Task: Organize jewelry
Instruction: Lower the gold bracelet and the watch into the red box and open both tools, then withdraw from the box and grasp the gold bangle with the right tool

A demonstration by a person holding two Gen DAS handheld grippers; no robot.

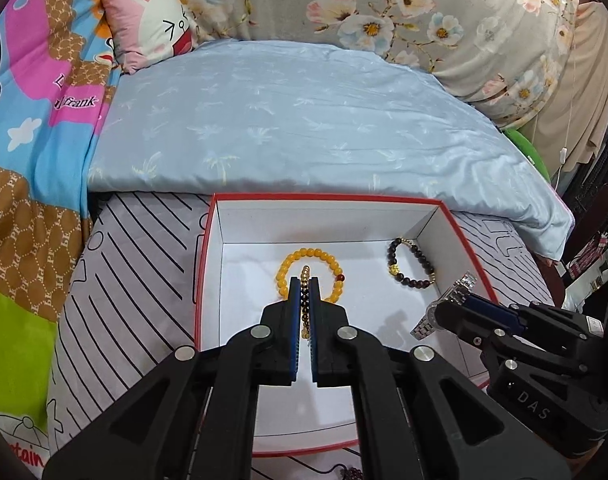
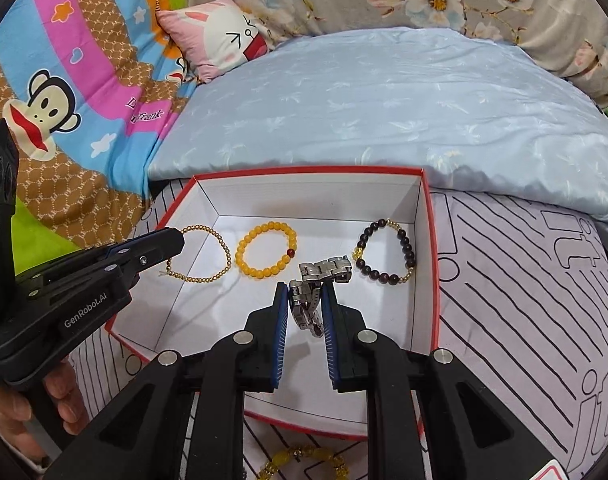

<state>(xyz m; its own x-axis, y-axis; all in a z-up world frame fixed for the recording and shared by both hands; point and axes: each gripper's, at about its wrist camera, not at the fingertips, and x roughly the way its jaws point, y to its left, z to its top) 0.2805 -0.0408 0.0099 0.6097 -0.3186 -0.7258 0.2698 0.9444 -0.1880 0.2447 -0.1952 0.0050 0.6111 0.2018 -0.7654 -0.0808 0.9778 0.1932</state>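
A red-rimmed white box [image 1: 328, 198] [image 2: 431, 240] sits on the bed. Inside lie a yellow bead bracelet [image 1: 287, 261] [image 2: 263, 272] and a dark bead bracelet [image 1: 420, 256] [image 2: 404, 244]. My left gripper [image 1: 304, 280] [image 2: 175, 240] is shut on a thin gold bead bracelet [image 1: 304, 270] [image 2: 219, 248], held over the box's left side. My right gripper [image 2: 306, 288] [image 1: 456, 304] is shut on a silver metal watch [image 2: 324, 270] [image 1: 462, 284], held over the box between the two bead bracelets.
A light blue quilt [image 1: 304, 112] lies behind the box, with a cartoon pillow [image 1: 151, 24] and floral bedding [image 1: 424, 8] beyond. Another yellow bead bracelet [image 2: 304, 460] and dark beads [image 1: 344, 474] lie on the striped sheet [image 2: 524, 320] in front of the box.
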